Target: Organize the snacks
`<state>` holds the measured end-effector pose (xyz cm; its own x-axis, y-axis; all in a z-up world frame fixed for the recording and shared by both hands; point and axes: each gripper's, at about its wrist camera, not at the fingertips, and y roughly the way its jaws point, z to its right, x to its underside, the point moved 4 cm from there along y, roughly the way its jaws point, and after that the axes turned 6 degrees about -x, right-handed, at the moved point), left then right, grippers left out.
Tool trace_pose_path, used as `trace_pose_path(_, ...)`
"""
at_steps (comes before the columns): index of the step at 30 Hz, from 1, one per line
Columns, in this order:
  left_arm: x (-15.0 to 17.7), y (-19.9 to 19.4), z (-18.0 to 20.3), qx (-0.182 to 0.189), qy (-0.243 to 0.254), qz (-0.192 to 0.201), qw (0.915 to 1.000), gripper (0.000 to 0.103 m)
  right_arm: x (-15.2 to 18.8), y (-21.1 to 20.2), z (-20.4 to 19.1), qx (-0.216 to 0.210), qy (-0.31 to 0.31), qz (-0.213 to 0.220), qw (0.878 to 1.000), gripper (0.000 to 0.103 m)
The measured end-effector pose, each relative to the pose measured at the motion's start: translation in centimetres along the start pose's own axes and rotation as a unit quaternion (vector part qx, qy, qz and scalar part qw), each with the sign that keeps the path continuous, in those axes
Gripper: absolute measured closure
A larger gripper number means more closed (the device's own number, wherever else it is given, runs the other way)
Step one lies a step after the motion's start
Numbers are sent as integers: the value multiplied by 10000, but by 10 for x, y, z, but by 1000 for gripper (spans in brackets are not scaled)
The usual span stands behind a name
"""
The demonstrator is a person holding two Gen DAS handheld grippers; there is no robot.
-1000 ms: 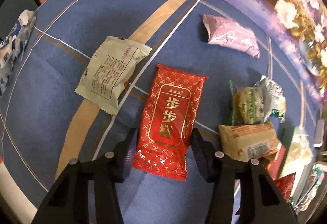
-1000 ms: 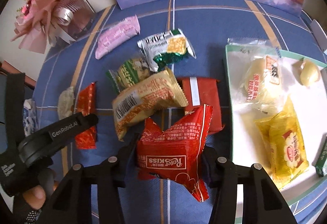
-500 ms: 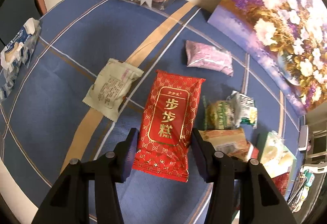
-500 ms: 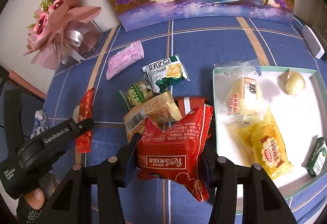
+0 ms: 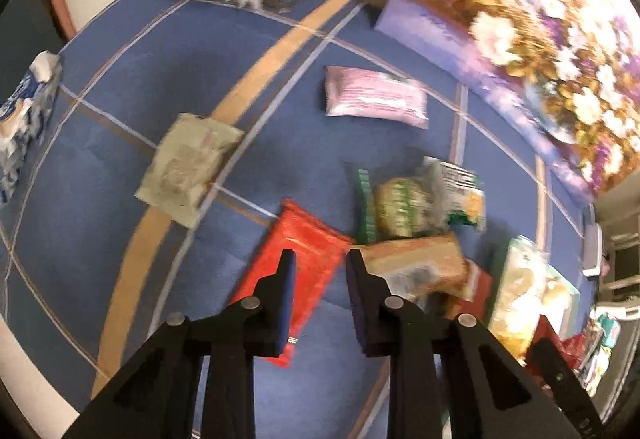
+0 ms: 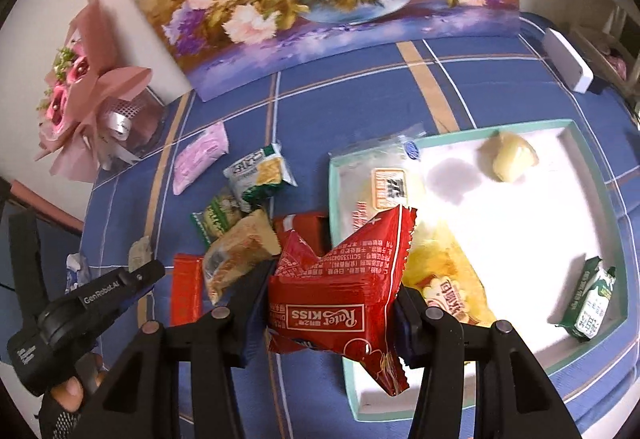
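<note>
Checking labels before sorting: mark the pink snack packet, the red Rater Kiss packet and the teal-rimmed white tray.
pink snack packet (image 5: 376, 97): left wrist view, packet's middle.
red Rater Kiss packet (image 6: 340, 287): right wrist view, printed front.
teal-rimmed white tray (image 6: 520, 235): right wrist view, bare white floor.

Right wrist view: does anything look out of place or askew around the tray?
Yes. A clear-wrapped bun packet lies askew over the tray's far left corner, its end hanging past the rim onto the cloth. The red KISS packet held in the right gripper is crumpled. Nothing looks spilled.
</note>
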<state>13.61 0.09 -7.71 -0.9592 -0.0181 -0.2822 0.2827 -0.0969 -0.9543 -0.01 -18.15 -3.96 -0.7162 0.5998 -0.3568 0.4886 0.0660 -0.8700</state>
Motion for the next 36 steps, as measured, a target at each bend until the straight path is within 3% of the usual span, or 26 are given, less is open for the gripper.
trace_pose_path(3,-1,13,-12,-187,-54,-118,9997,73,3,10,-4,-65,-22,-180,9998,49)
trace_pose_path(11,9,39,-7,-81,96,-564,9983,59,22,43,-31,-352,-297,-774,9959,49)
trace_pose_path(13,11,42,-3,-106,218,-571,9981,51,26,50,-32,-304,-311,-868,9953,49)
trace_pose_path(17,14,45,2,-355,469,-495,9970,50,29,58,-31,-227,-291,-967,9946,49)
trace_pose_path(19,16,51,3,-522,568,-548,9955,41,30,61,-30,-179,-284,-1003,9944,49)
trace_pose_path(23,22,60,10,-810,848,-566,9915,39,32,63,-28,-150,-291,-1060,9938,49)
trace_pose_path(26,23,61,12,-769,845,-526,9921,35,31,65,-28,-133,-290,-1063,9938,49)
trace_pose_path(28,26,63,15,-618,938,-473,9925,21,31,65,-28,-123,-289,-1058,9939,49)
trace_pose_path(30,31,66,23,-717,1137,-420,9900,16,31,66,-29,-106,-277,-1050,9940,49)
trace_pose_path(34,33,67,23,-730,1005,-419,9914,16,31,66,-30,-93,-264,-1034,9942,49)
trace_pose_path(36,31,63,15,-767,943,-389,9918,26,31,65,-30,-90,-254,-1020,9944,49)
